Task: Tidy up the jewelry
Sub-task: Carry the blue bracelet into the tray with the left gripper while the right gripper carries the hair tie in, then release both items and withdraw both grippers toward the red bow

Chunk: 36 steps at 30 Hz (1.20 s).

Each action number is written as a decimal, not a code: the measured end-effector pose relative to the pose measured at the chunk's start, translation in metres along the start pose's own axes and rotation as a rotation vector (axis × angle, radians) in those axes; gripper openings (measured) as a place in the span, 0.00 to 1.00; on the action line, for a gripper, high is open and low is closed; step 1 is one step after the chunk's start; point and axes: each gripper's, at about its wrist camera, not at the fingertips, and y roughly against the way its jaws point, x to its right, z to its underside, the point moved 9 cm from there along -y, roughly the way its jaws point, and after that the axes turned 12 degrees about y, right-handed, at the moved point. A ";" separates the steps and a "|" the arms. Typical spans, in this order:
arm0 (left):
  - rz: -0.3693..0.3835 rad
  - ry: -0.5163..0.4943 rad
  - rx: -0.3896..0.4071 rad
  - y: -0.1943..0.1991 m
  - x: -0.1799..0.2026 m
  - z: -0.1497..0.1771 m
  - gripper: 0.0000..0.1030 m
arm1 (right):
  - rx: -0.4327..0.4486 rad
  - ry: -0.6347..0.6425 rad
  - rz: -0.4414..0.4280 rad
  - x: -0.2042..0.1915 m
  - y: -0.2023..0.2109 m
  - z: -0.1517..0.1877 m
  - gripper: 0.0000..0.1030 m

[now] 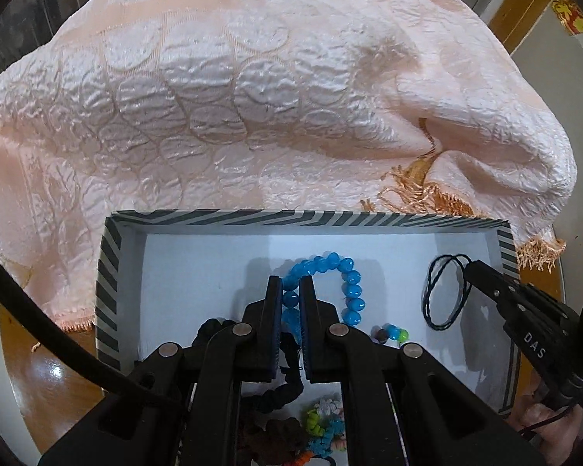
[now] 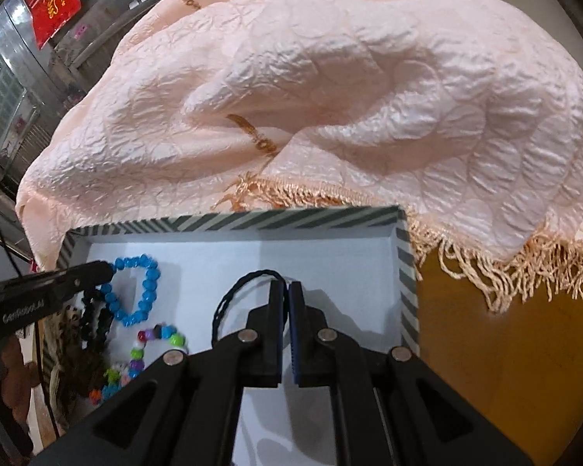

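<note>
A striped-rim box (image 1: 252,218) with a white floor holds the jewelry; it also shows in the right wrist view (image 2: 252,221). My left gripper (image 1: 290,283) is shut on a blue bead bracelet (image 1: 351,291), also seen in the right wrist view (image 2: 145,295). My right gripper (image 2: 285,289) is shut on a thin dark cord loop (image 2: 229,303); in the left wrist view the right gripper (image 1: 471,270) holds the loop (image 1: 443,291) at the box's right side. A multicolour bead bracelet (image 2: 163,336) and a black bead bracelet (image 2: 93,314) lie in the box.
A crumpled pink fringed cloth (image 1: 252,89) lies right behind the box, also in the right wrist view (image 2: 349,97). The box stands on a brown wooden table (image 2: 505,369). More colourful and brown pieces (image 1: 322,427) lie at the box's near end.
</note>
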 end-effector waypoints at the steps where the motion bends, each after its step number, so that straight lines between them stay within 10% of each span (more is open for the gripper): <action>1: -0.006 -0.002 0.002 -0.001 0.000 0.001 0.00 | -0.003 0.001 0.003 0.000 -0.002 -0.001 0.02; 14: -0.032 0.022 0.022 -0.004 -0.003 0.006 0.00 | -0.022 0.027 0.019 -0.006 -0.005 0.003 0.05; 19: -0.057 0.010 0.027 0.000 -0.004 0.011 0.14 | -0.005 0.037 0.030 -0.008 0.005 0.004 0.33; 36: -0.088 0.000 0.077 0.040 -0.007 0.043 0.14 | 0.005 0.075 0.025 -0.027 0.052 0.025 0.38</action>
